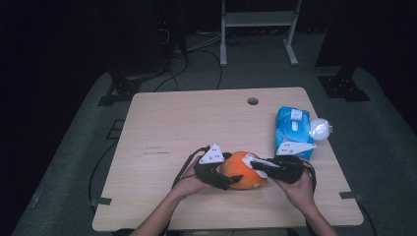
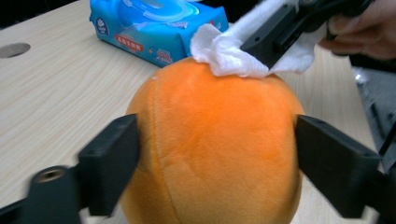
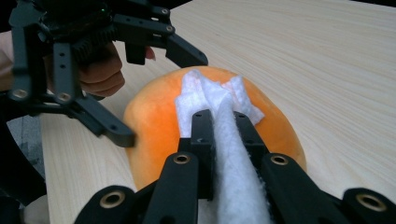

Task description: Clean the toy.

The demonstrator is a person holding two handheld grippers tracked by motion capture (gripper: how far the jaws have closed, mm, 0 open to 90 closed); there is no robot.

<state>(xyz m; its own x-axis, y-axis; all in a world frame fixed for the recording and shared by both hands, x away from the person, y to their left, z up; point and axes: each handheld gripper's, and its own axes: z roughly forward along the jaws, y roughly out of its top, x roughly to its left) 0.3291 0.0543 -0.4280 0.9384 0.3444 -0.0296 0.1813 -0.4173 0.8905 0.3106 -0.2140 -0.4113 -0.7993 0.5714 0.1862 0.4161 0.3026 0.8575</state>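
Observation:
A round orange plush toy (image 1: 241,173) lies near the table's front edge. My left gripper (image 1: 230,181) straddles it from the left, and in the left gripper view its two black jaws sit against the sides of the plush (image 2: 215,140). My right gripper (image 3: 222,116) is shut on a white wipe (image 3: 210,93), whose bunched end rests on top of the plush (image 3: 154,126). The left gripper view has that wipe (image 2: 224,51) pressed on the plush's crown.
A blue pack of wet wipes (image 1: 293,130) lies at the right of the wooden table (image 1: 196,128), with a crumpled white lump (image 1: 319,129) beside it. A cable hole (image 1: 253,101) sits near the far edge. Dark stands and cables are on the floor beyond.

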